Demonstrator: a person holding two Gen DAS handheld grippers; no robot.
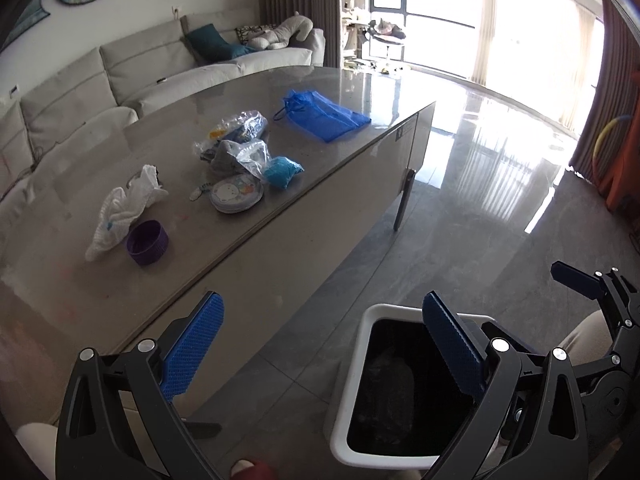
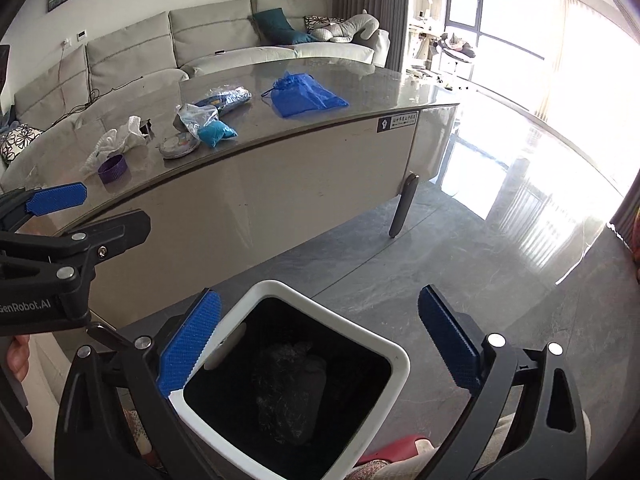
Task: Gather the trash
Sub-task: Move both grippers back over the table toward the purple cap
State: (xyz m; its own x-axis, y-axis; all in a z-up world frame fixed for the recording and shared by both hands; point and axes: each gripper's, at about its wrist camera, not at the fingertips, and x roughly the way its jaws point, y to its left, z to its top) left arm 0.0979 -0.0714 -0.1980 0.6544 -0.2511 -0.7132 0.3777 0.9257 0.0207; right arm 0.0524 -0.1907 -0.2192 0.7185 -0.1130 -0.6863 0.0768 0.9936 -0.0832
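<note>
A white bin [image 2: 400, 364] with a black liner stands on the floor beside the table, and a dark crumpled wrapper [image 2: 290, 384] lies at its bottom. My right gripper [image 2: 320, 344] hangs open above the bin with nothing between its blue pads. My left gripper [image 1: 324, 348] is open and empty too, over the table's edge with the bin [image 1: 352, 396] just to its right. On the table lie a crumpled white tissue [image 1: 124, 208], a purple cap [image 1: 147, 242], clear plastic bags [image 1: 240, 144], a teal wad [image 1: 282, 171], a small paper plate [image 1: 237, 196] and a blue bag [image 1: 326, 116].
The grey table [image 1: 100, 300] runs from lower left to upper right, with a dark leg [image 2: 402, 210] at its far end. A light sofa [image 1: 80, 80] lines the wall behind it. Glossy floor tiles [image 2: 500, 260] stretch to the right toward bright windows.
</note>
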